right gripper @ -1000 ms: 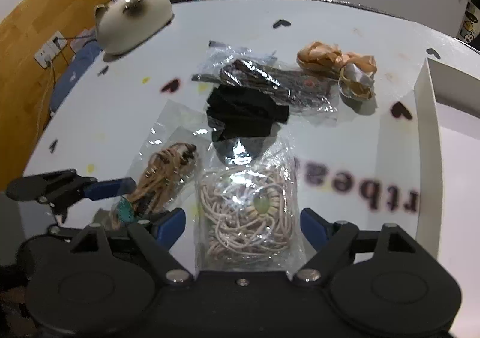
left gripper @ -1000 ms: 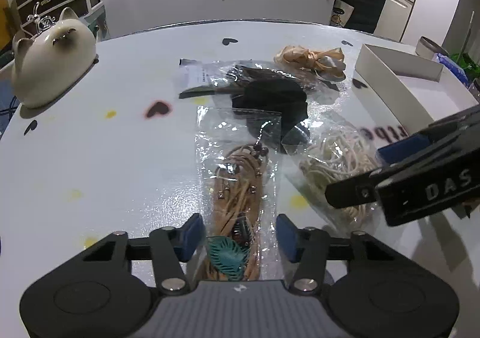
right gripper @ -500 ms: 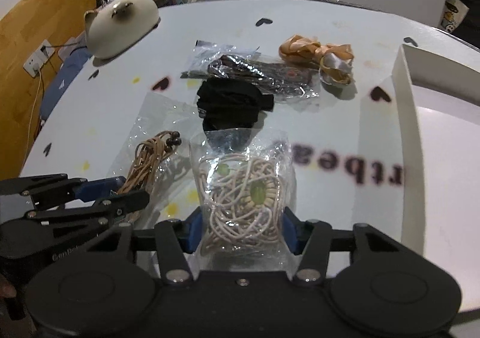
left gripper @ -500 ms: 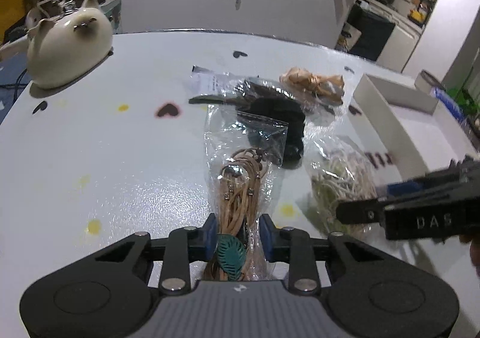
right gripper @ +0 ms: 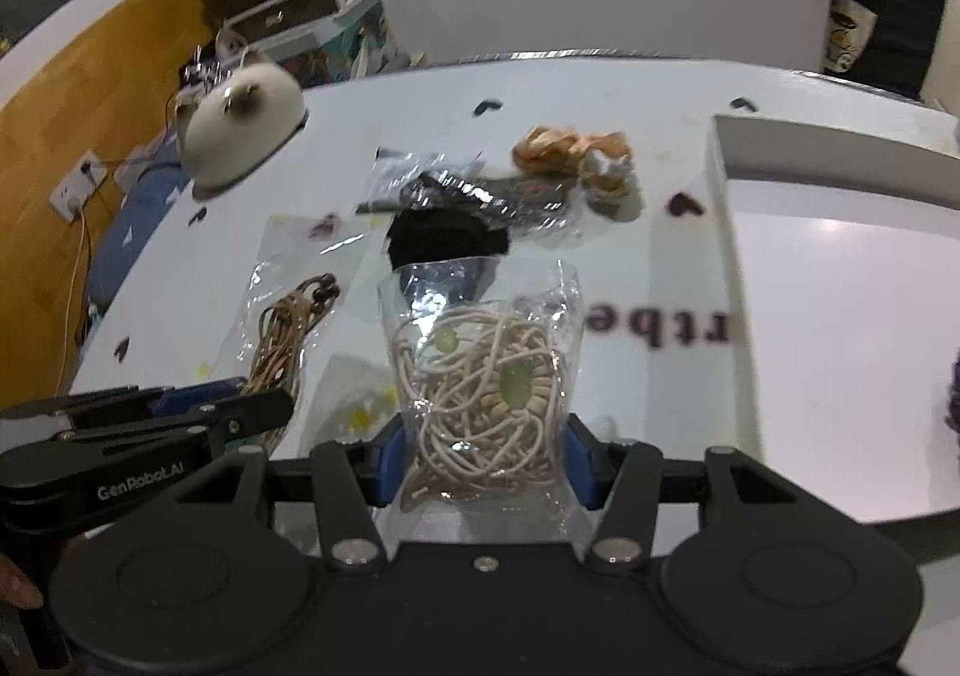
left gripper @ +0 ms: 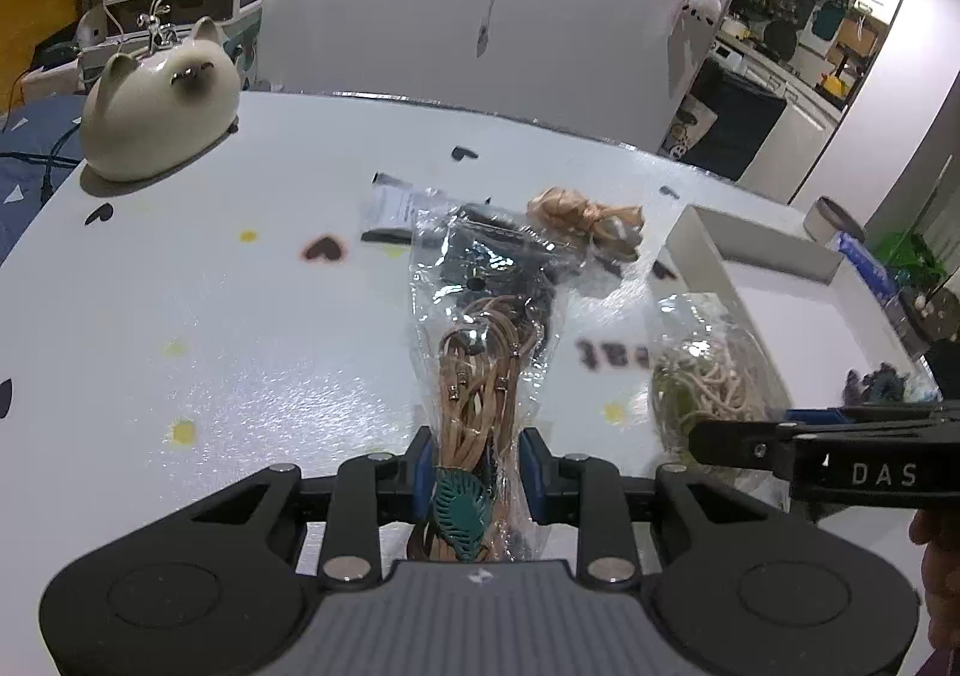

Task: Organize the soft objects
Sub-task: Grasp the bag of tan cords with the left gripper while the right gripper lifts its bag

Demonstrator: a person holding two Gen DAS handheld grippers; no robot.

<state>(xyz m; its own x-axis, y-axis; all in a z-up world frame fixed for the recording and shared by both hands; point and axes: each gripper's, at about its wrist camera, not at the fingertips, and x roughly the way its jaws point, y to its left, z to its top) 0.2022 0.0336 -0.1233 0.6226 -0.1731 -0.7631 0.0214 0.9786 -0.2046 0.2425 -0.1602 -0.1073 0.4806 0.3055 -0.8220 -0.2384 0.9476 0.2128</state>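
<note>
1. White and glossy, the round tabletop (left gripper: pixel 210 316) carried printed dark hearts and yellow dots; a smooth cream ceramic cat figure (left gripper: pixel 159 120) sat at its far left edge.
2. At the right lay a shallow white tray (right gripper: pixel 720 232) with straight upright walls; blurred dark lettering showed on the surface just beside it.
3. Mid-table, a crinkled clear packet of dark items (right gripper: pixel 474 193) lay touching a black fabric piece (right gripper: pixel 444 241); a knotted tan ribbon bundle (left gripper: pixel 585 217) rested near the tray's corner.
4. The left gripper (left gripper: pixel 477 472) pointed forward over the surface, its blue-padded fingers pressed narrow on the bag of tan cords (left gripper: pixel 480 370); that long transparent bag held leathery tan cords with small metal beads and a teal leaf-shaped charm at the fingers.
5. The right gripper (right gripper: pixel 483 457) sat level beside the left, fingers closed against the bag of cream cords (right gripper: pixel 486 376); this wrinkled clear bag held tangled pale cord with pale green beads, between the other bag and the tray.
</note>
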